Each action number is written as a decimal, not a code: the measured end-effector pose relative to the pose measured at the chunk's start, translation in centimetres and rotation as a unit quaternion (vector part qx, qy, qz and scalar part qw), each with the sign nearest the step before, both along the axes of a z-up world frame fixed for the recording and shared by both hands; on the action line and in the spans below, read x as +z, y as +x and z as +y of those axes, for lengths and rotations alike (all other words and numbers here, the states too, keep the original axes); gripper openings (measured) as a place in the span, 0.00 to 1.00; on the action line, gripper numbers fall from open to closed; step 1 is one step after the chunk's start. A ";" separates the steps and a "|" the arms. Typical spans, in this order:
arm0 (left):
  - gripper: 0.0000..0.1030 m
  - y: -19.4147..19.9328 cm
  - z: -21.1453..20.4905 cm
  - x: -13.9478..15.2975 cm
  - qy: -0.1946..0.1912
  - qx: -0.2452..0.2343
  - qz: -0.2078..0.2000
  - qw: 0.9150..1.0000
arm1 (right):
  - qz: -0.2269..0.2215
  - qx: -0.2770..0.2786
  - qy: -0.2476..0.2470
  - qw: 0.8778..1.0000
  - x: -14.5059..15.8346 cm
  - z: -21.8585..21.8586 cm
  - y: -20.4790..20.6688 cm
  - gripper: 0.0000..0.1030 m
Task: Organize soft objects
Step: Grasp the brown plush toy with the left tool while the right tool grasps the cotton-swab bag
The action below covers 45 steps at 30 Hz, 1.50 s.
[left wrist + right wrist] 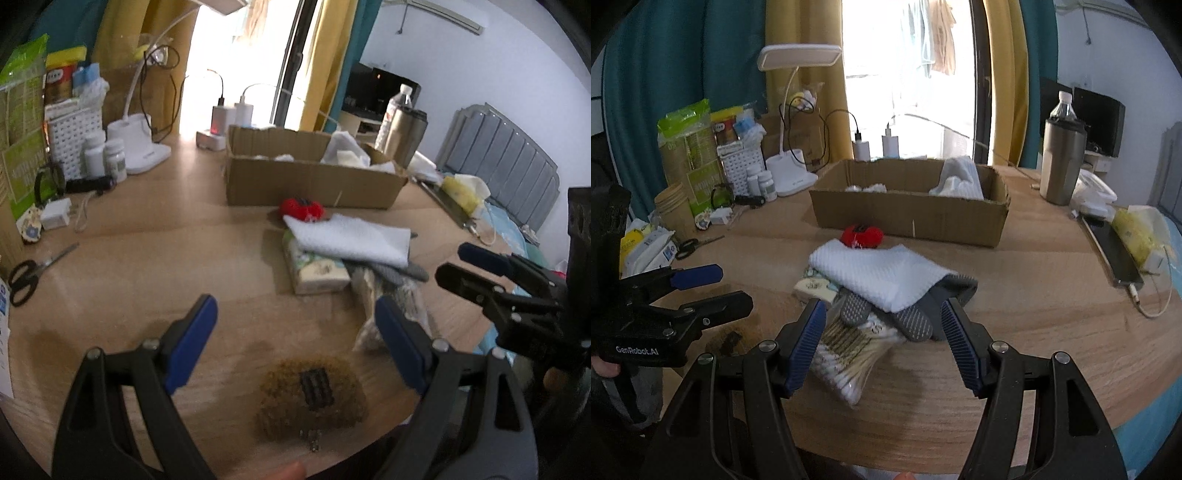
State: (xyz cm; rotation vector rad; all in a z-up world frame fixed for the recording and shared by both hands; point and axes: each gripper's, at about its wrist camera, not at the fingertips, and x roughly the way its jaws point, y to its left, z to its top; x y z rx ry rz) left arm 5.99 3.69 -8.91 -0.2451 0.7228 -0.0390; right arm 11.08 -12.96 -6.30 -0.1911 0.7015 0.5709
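With both my left fingers (pixel 295 339) and right fingers (pixel 882 339) apart and empty, the limp, light white cloth (pixel 882 273) before the cardboard box (pixel 908 218) wants pinching at its near folded edge.

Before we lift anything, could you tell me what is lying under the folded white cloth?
Under the white cloth lie a tissue pack, a grey gloved item and a bag of cotton swabs. Anything beneath the cloth's middle is covered.
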 end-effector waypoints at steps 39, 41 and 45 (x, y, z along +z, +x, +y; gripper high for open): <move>0.86 -1.1 1.1 -4.1 0.057 0.018 0.062 0.996 | 0.053 0.026 -0.026 0.998 -4.3 2.9 0.5 0.80; 0.86 -1.3 1.5 -4.0 0.057 0.034 0.056 0.996 | 0.055 0.025 -0.027 0.998 -4.4 2.3 0.4 0.80; 0.85 -1.4 2.1 -3.7 0.032 0.036 0.047 0.998 | 0.056 0.022 -0.025 0.998 -4.4 1.5 0.3 0.80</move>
